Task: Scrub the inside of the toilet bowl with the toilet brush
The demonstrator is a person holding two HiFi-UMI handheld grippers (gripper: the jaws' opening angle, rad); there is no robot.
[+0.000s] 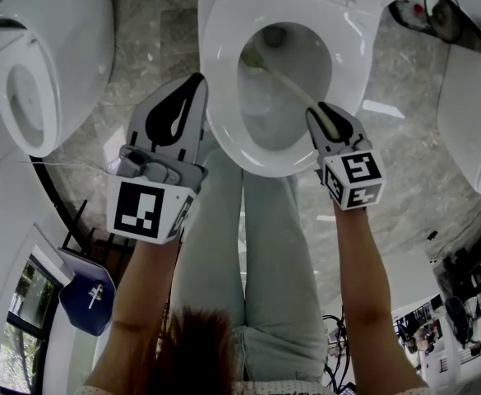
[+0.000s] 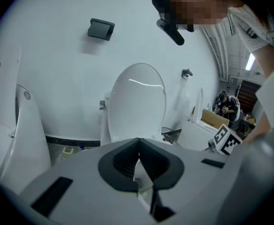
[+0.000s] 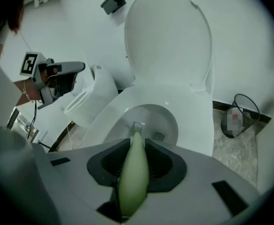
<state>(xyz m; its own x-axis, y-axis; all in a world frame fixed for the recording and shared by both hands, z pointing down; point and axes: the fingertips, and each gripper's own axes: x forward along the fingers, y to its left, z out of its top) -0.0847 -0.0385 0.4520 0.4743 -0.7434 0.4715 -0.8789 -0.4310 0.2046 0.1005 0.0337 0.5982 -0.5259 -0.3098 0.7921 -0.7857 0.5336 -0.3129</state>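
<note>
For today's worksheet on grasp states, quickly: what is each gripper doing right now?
Left gripper: closed, holding nothing.
Right gripper: closed on the toilet brush, whose head is down in the toilet bowl.

The person wears pale trousers (image 1: 261,245) and a white short-sleeved top (image 2: 251,25) with small dark print. The left gripper (image 1: 196,82) and right gripper (image 1: 314,113) have grey moulded shells and black ribbed jaws. Each carries a white cube (image 1: 353,179) with black square markers.
</note>
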